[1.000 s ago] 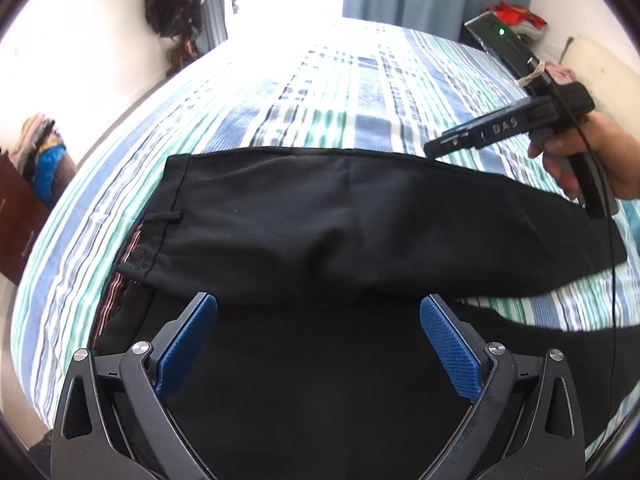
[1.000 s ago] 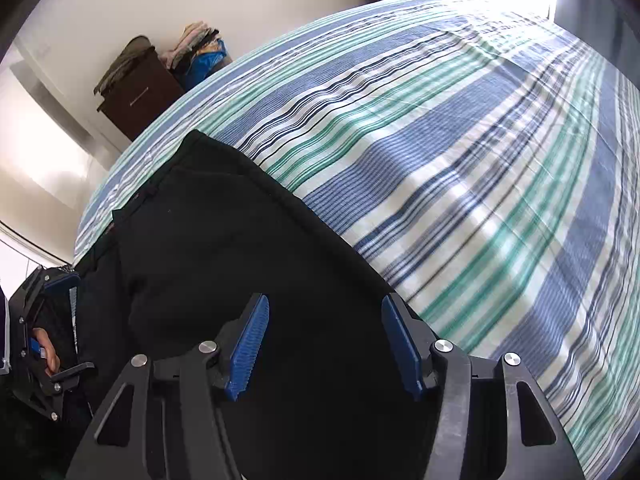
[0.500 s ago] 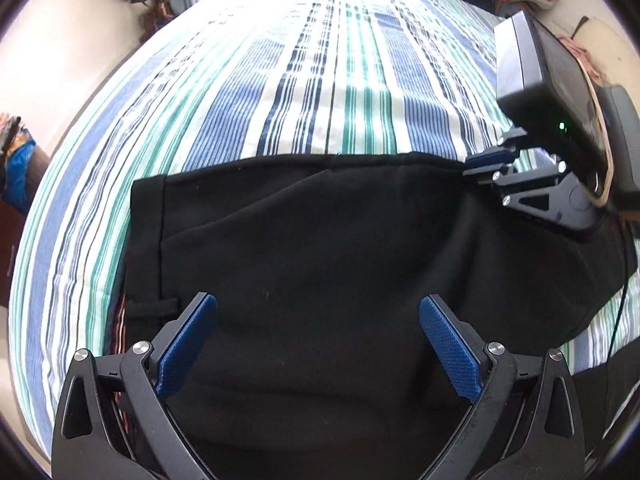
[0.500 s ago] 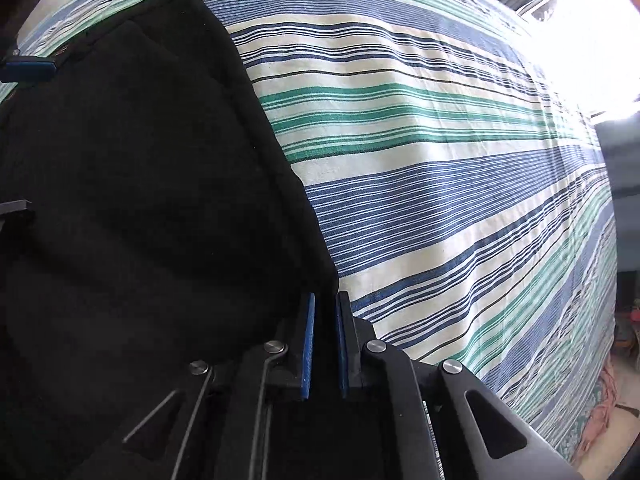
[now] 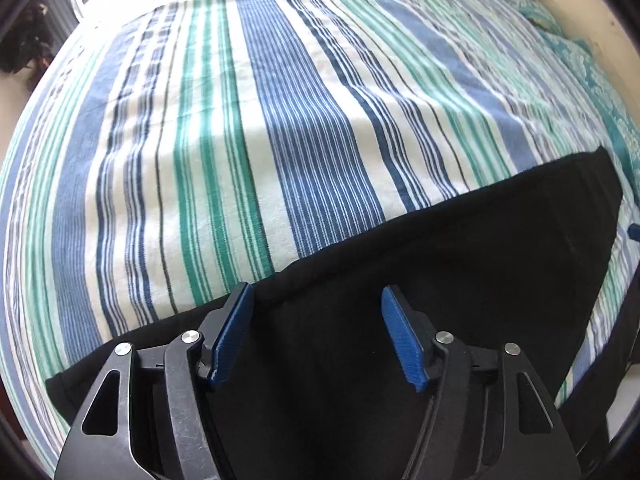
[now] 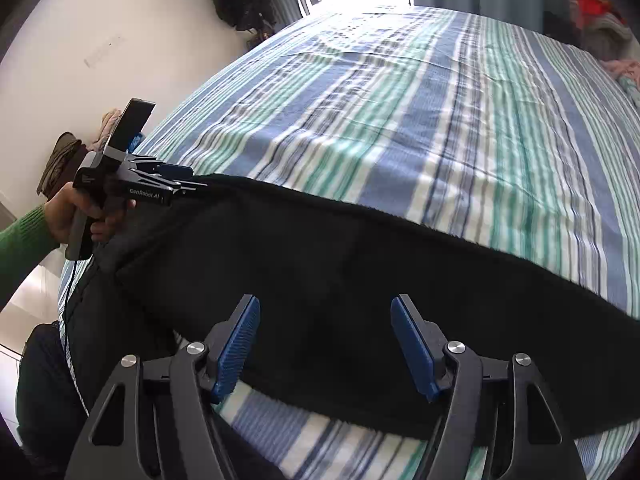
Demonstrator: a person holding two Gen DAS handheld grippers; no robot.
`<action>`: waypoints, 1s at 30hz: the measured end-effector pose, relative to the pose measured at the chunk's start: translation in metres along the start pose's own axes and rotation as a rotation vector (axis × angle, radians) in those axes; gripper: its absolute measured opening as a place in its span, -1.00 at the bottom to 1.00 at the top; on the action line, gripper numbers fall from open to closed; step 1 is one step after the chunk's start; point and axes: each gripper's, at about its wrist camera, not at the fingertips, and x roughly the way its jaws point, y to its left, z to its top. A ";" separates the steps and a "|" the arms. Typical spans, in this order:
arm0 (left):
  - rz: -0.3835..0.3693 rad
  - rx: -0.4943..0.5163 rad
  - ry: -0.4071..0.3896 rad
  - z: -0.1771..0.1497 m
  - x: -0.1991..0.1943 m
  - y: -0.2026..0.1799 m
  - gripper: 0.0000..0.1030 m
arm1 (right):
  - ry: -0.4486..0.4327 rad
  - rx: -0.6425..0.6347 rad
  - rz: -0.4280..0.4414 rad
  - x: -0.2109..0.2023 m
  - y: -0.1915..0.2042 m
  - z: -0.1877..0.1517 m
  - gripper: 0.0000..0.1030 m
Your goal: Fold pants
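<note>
The right gripper (image 6: 324, 344) has let go, jaws opening empty, while the left gripper (image 5: 316, 336) narrows over the pants (image 5: 460, 264): next fold starting.

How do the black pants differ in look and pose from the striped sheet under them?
Colour: the pants are plain black, while the sheet has blue, green and white stripes. Place: the pants lie on top, and the sheet is spread beneath them. Extent: the pants cover only the near part, whereas the sheet reaches far past them. Both are cloth, lying fairly flat.
</note>
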 end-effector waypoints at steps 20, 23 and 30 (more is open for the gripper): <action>0.348 0.191 -0.035 -0.007 -0.008 -0.068 -0.85 | 0.110 0.568 -0.378 -0.065 -0.383 -0.033 -0.16; 0.361 0.178 -0.058 -0.008 -0.010 -0.069 -0.85 | 0.284 0.243 -0.612 -0.036 -0.347 -0.001 -0.90; 0.473 0.173 -0.147 -0.025 -0.005 -0.082 -0.84 | 0.090 0.145 -0.861 -0.046 -0.325 0.064 -0.90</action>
